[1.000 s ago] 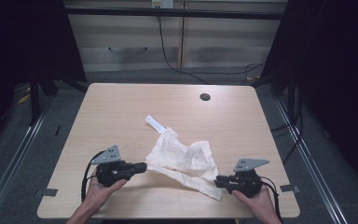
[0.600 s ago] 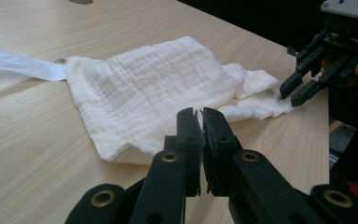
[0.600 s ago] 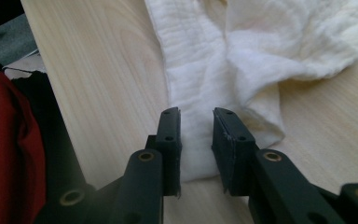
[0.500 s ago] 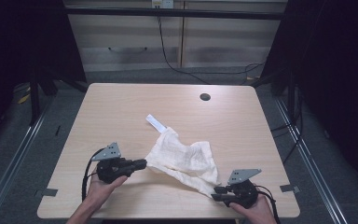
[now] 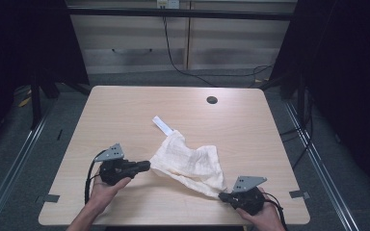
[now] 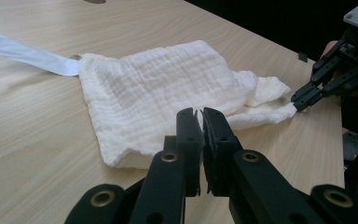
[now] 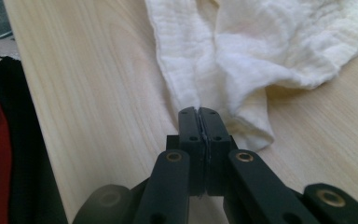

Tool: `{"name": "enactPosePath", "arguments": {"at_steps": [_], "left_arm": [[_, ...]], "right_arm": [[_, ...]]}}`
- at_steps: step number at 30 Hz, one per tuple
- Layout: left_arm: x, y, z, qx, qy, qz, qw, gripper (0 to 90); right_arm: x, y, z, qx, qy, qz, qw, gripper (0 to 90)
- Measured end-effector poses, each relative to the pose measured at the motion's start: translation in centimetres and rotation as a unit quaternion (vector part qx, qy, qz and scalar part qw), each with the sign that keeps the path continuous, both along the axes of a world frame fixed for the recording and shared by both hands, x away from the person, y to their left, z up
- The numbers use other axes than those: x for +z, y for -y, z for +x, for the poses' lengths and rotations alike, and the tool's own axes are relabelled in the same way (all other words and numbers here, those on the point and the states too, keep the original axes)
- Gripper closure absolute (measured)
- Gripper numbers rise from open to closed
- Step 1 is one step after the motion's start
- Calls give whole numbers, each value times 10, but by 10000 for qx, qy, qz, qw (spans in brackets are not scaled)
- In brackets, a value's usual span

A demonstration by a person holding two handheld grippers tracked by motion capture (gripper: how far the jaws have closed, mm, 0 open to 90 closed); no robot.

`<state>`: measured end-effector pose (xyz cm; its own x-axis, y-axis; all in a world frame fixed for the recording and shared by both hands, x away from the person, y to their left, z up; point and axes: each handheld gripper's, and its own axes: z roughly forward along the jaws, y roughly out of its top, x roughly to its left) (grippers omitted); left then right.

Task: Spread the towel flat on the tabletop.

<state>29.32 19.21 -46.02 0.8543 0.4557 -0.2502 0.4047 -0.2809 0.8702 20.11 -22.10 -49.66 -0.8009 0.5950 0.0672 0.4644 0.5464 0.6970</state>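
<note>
- White muslin cloth [image 5: 188,161] lies crumpled on the wooden table [image 5: 125,110], a little toward the near edge from centre. A white ribbon tag [image 5: 163,125] trails from its far corner toward 11 o'clock.
- Long axis of the cloth: runs from the tag corner at 11 o'clock down to a drawn-out corner at 5 o'clock, near the front edge of the table.
- Right gripper [image 5: 224,196]: jaws pressed together on that 5 o'clock corner. The right gripper view shows a thin fold of fabric [image 7: 191,88] entering the jaw line, with the rest of the cloth fanning away toward 12 o'clock. Judged as a firm pinch.
- Left gripper [image 5: 147,165]: sits at the cloth's 9 o'clock edge, pointing toward 3 o'clock. In the left gripper view the jaws stand nearly closed with only a slit between them, tips over the near hem [image 6: 121,156]. No fabric seen between them; I cannot tell whether they touch the cloth.
- Key relation: the free hem lies directly ahead of the left gripper, just beside its tips, while the right gripper holds the opposite end, well apart at 4 o'clock from the left.
- Judgement: the left is the nearer one for the unheld edge; it would need to open first, then advance toward 3 o'clock to take the hem.
</note>
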Motion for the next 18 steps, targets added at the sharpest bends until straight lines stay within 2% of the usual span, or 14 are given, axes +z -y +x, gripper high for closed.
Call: {"name": "enactPosePath", "arguments": {"at_steps": [3, 10, 13, 18], "left_arm": [[3, -3, 1, 40, 22, -34, 10000, 860], [14, -5, -2, 31, 171, -53, 9998, 861], [20, -6, -2, 79, 241, -52, 9997, 861], [35, -7, 1, 134, 387, -182, 9990, 861]], "right_arm": [[4, 2, 3, -32, -45, 270, 9996, 897], [22, 11, 13, -270, 104, 670, 9973, 898], [36, 11, 20, -339, 244, 739, 9964, 898], [69, 12, 34, -467, 525, 974, 9928, 900]]}}
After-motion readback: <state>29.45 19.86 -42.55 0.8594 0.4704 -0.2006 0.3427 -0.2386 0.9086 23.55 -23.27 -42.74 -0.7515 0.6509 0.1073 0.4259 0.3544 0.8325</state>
